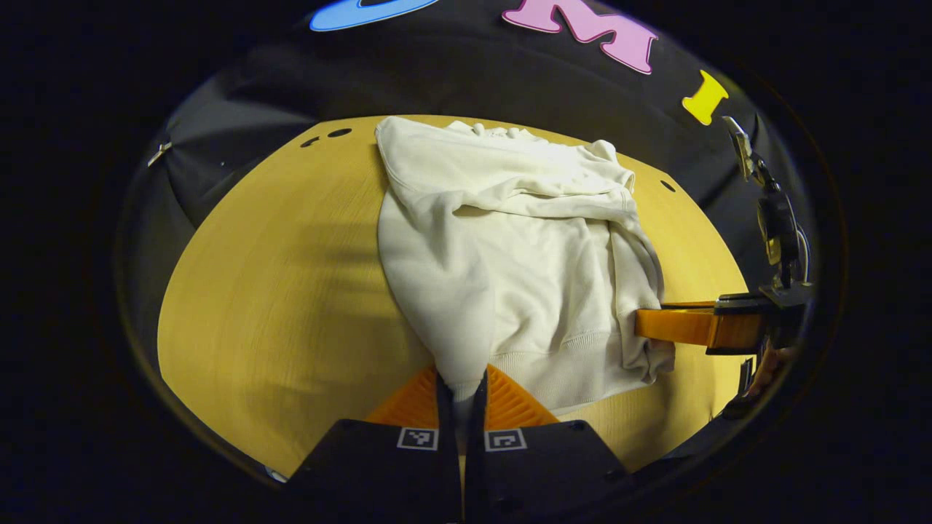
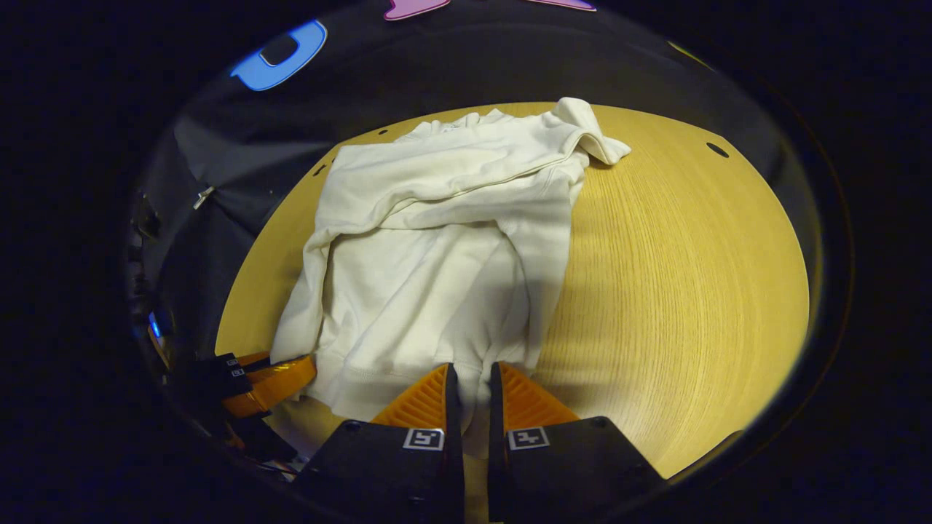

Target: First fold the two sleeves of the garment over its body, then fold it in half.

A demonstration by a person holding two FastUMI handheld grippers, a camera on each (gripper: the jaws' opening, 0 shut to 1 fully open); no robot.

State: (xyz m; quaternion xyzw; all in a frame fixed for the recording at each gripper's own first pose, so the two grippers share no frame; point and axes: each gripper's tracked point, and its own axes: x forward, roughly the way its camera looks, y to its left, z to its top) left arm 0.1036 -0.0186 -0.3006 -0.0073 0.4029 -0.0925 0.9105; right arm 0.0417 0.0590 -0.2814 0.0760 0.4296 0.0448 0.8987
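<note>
A white sweatshirt (image 1: 510,240) lies on the round wooden table (image 1: 277,291), its sleeves folded across its body. In the left gripper view, my left gripper (image 1: 462,382) is shut on the near left corner of the hem. The right gripper (image 1: 641,324) comes in from the right and meets the garment's right edge near the hem. In the right gripper view, the sweatshirt (image 2: 437,247) spreads ahead, and my right gripper (image 2: 473,386) is shut on a fold of the hem. The left gripper (image 2: 309,371) sits at the lower left by the other hem corner.
Bare wood (image 2: 670,276) stretches to the right of the garment, with small holes (image 2: 717,149) (image 1: 338,132) near the table's far edge. A stand with gear (image 1: 772,211) rises beyond the table at the right. Black cloth hangs behind the table.
</note>
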